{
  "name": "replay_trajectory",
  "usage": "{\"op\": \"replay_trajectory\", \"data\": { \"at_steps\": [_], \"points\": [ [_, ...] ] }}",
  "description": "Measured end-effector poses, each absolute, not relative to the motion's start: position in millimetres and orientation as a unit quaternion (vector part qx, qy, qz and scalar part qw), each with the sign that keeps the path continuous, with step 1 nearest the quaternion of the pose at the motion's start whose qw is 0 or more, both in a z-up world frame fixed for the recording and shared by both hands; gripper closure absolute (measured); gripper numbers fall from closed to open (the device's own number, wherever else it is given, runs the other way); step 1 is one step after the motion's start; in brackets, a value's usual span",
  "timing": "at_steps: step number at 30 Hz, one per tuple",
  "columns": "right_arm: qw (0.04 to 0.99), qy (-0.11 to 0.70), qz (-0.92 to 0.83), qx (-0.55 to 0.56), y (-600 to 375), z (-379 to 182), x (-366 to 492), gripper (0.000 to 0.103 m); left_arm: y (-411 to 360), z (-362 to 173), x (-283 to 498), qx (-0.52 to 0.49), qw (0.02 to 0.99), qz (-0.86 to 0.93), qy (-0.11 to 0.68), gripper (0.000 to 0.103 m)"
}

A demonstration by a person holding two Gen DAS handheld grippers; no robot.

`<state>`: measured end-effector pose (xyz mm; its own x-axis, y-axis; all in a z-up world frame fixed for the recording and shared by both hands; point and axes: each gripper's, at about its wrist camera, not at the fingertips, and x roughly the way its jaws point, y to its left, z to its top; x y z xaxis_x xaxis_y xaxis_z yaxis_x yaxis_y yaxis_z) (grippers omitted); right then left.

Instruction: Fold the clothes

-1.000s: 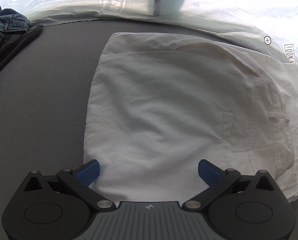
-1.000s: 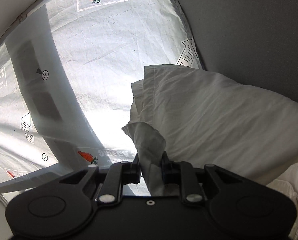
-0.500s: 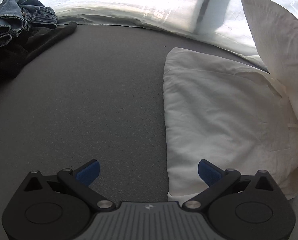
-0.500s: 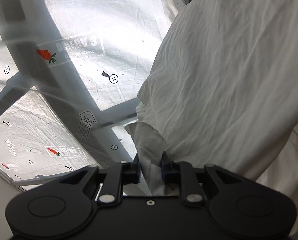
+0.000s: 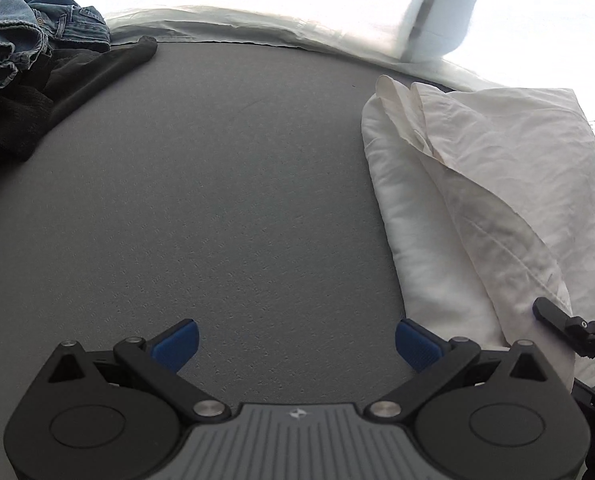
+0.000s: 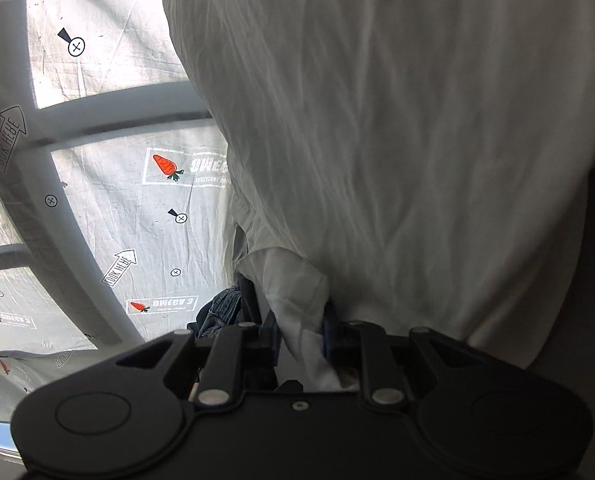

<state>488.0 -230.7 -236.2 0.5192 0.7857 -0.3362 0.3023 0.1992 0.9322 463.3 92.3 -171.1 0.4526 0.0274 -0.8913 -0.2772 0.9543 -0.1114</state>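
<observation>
The flat grey felt-like counter (image 5: pixel 225 208) takes up most of the left wrist view, bare across its middle. Behind it hangs a pale printed sheet with carrot logos and arrow marks (image 6: pixel 109 208).

On the counter's right side lies the task's thing, a white, creased cotton garment (image 5: pixel 477 216), doubled into several loose layers with one edge lapping over another. In the right wrist view the same cloth rises as a broad hanging sheet, so part of it is lifted while the rest rests on the counter. I judge it light, soft and limp: it will sag and slide under its own drape, hold no shape, and bunch wherever it is pinched. Smooth cotton layers may slip over each other, so a hold should catch all layers at a corner or along a seamed edge, where the cloth is thicker.

At the far left corner sits a heap of dark black clothing (image 5: pixel 37 96) with crumpled blue denim jeans (image 5: pixel 21 40) on top, well apart from the white garment.

The right gripper (image 6: pixel 299 340) has its jaws closed tight on a bunched corner of the white cloth. The left gripper (image 5: pixel 295 340) hovers low over the counter, jaws spread wide and holding nothing, its right finger just beside the garment's near edge.
</observation>
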Motion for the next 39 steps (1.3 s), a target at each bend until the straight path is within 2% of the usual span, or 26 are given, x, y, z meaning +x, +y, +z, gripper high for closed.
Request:
{"op": "replay_trajectory", "data": {
  "at_steps": [1,2,4,5,15,21,27,31,39],
  "points": [
    [0.632,0.449,0.193,0.602,-230.5,-232.6,486.1,0.069,92.4,-170.1,463.1,-0.125,0.846,0.088,0.511,0.000],
    [0.629,0.450,0.199,0.602,-229.8,-228.7,484.4,0.052,92.3,-168.9,462.8,-0.128,0.847,0.086,0.508,0.000],
    [0.619,0.452,0.221,0.604,-227.8,-220.5,482.1,0.035,91.9,-166.2,460.7,-0.137,0.850,0.085,0.502,0.000],
    [0.620,0.450,0.234,0.598,-227.6,-215.3,479.6,0.034,91.7,-164.8,458.3,-0.141,0.851,0.086,0.498,0.000],
    [0.724,0.427,0.184,0.509,-285.7,-176.0,453.9,0.031,68.0,-156.3,426.5,-0.170,0.862,0.083,0.470,0.000],
    [0.851,0.412,0.121,0.303,-297.8,-140.0,465.9,0.030,37.3,-158.1,426.3,-0.172,0.868,0.081,0.459,0.000],
    [0.897,0.411,0.084,0.142,-312.6,-132.7,493.1,0.023,29.2,-142.3,437.6,-0.211,0.885,0.104,0.401,0.000],
    [0.895,0.423,0.085,0.113,-324.6,-144.3,522.2,0.023,23.8,-135.9,455.1,-0.216,0.890,0.126,0.381,0.000],
    [0.863,0.450,0.143,0.179,-349.1,-171.8,581.2,0.019,-28.2,-158.3,521.9,-0.094,0.891,0.082,0.437,0.000]
  ]
}}
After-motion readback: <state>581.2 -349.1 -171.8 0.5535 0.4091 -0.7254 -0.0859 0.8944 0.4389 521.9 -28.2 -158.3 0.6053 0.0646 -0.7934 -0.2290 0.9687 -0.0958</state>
